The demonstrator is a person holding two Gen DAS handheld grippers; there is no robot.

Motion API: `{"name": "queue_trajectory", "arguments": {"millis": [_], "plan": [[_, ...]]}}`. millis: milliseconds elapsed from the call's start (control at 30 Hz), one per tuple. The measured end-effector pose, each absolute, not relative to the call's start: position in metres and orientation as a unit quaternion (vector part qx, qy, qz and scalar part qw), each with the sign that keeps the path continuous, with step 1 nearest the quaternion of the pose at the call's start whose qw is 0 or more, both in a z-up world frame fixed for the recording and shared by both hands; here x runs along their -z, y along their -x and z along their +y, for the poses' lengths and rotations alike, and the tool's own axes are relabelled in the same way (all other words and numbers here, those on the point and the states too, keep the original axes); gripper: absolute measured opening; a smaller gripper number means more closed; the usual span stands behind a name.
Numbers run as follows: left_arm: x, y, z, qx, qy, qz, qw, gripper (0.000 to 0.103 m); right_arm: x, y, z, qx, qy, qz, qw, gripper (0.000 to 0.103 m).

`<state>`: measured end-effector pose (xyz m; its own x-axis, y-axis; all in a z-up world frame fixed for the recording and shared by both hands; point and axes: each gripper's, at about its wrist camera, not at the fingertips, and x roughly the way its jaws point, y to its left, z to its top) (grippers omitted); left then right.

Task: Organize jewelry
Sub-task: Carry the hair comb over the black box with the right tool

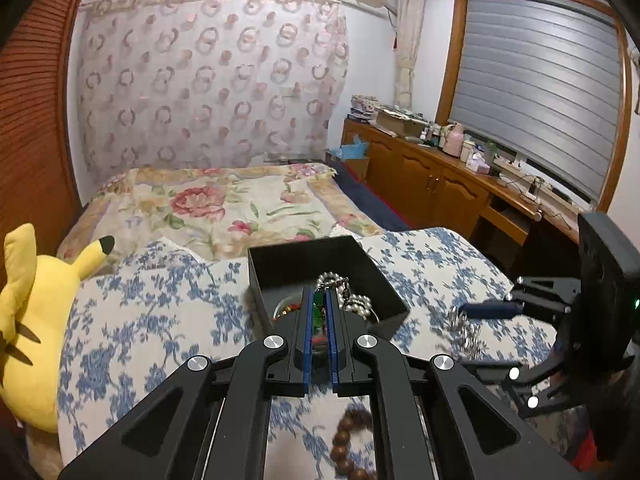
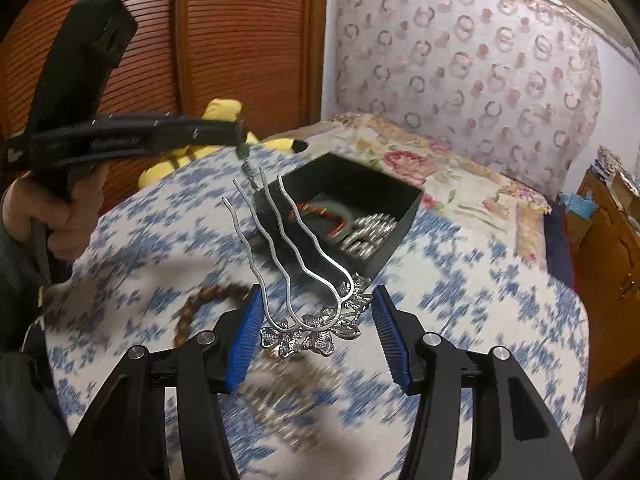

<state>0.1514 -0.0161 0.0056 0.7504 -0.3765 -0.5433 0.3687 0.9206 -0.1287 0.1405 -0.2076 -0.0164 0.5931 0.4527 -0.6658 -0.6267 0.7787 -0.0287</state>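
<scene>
A black open box [image 1: 280, 258] [image 2: 400, 216] stands on a blue-flowered cloth. It holds silver beads [image 1: 358, 304] [image 2: 370, 232] and a green and red bangle [image 2: 340, 212]. My left gripper [image 1: 320, 300] is shut on a small green pendant [image 1: 319, 310] with a silver bead chain [image 1: 332, 280], just above the box's near edge. My right gripper [image 2: 316, 312] holds a silver hair comb [image 2: 308, 320] with long wavy prongs between its blue pads, its flower base across the jaws, above the cloth near the box. A brown wooden bead bracelet [image 1: 348, 440] [image 2: 196, 304] lies on the cloth.
A yellow plush toy [image 1: 32, 312] [image 2: 216, 132] sits at the left of the cloth. A flowered bed [image 1: 224, 204] lies behind the box. A wooden cabinet [image 1: 432, 176] with clutter runs along the right under the window. A wooden slatted door [image 2: 200, 40] is at the left.
</scene>
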Motion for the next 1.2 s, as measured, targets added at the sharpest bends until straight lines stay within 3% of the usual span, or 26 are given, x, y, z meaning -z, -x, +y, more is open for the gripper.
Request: {"name": "queue_trajectory", "arguments": {"millis": [633, 700, 800, 900, 1000, 1133, 1200], "plan": [[0.017, -0.217, -0.017, 0.167, -0.004, 0.333, 0.928, 0.007, 0.022, -0.237, -0.186, -0.308, 0.144, 0.336, 0.878, 0.057], [0.018, -0.218, -0.018, 0.165, -0.007, 0.334, 0.928, 0.013, 0.027, -0.242, -0.184, -0.309, 0.146, 0.341, 0.876, 0.057], [0.018, -0.218, -0.016, 0.159, -0.008, 0.332, 0.93, 0.045, 0.032, -0.252, -0.179, -0.309, 0.152, 0.347, 0.872, 0.057], [0.015, -0.215, -0.01, 0.148, -0.006, 0.323, 0.935, 0.063, 0.033, -0.258, -0.174, -0.311, 0.155, 0.351, 0.87, 0.057], [0.013, -0.211, -0.001, 0.131, -0.009, 0.312, 0.941, 0.074, 0.036, -0.263, -0.168, -0.314, 0.16, 0.355, 0.866, 0.057], [0.013, -0.21, 0.01, 0.112, -0.007, 0.307, 0.945, 0.079, 0.04, -0.269, -0.162, -0.314, 0.166, 0.36, 0.863, 0.058], [0.015, -0.21, 0.015, 0.104, -0.001, 0.309, 0.945, 0.087, 0.041, -0.271, -0.16, -0.314, 0.168, 0.361, 0.862, 0.058]]}}
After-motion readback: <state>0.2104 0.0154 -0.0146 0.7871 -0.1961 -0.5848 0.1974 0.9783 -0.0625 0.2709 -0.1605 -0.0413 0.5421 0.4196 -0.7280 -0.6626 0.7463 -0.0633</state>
